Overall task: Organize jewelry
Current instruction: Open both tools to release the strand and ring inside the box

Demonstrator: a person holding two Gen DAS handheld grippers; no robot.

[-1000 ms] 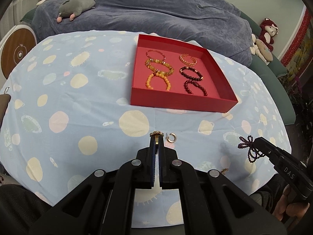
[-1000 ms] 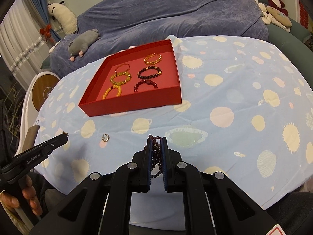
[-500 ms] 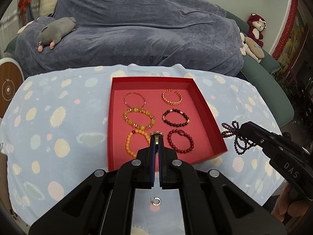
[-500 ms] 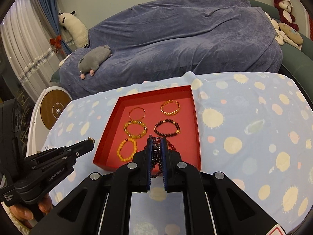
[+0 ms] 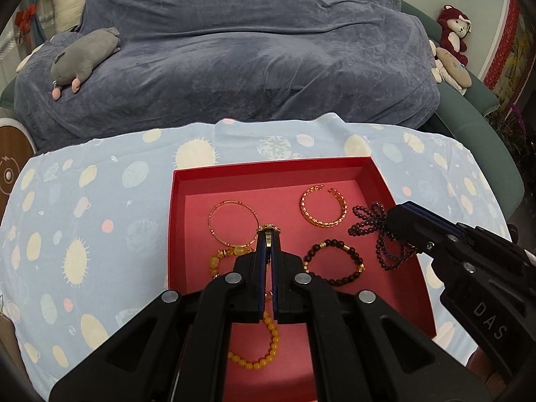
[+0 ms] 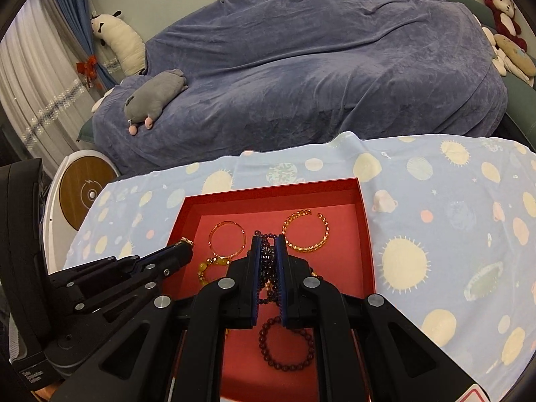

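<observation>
Red tray (image 5: pixel 422 269) on a spotted blue cloth (image 5: pixel 83 221) over the surface, with bracelets laid inside. Left gripper (image 5: pixel 268 231) above the tray, jaws closed on a small gold ring (image 5: pixel 268 227). Right gripper (image 6: pixel 267 246) beside it, jaws clamped on a dark bead string (image 6: pixel 268 261). Seen only from the left wrist: an orange bead bracelet (image 5: pixel 264 358) near the tray's front. Seen only from the right wrist: a dark red bead bracelet (image 6: pixel 284 345) under the right gripper, and a white curtain (image 6: pixel 30 100).
</observation>
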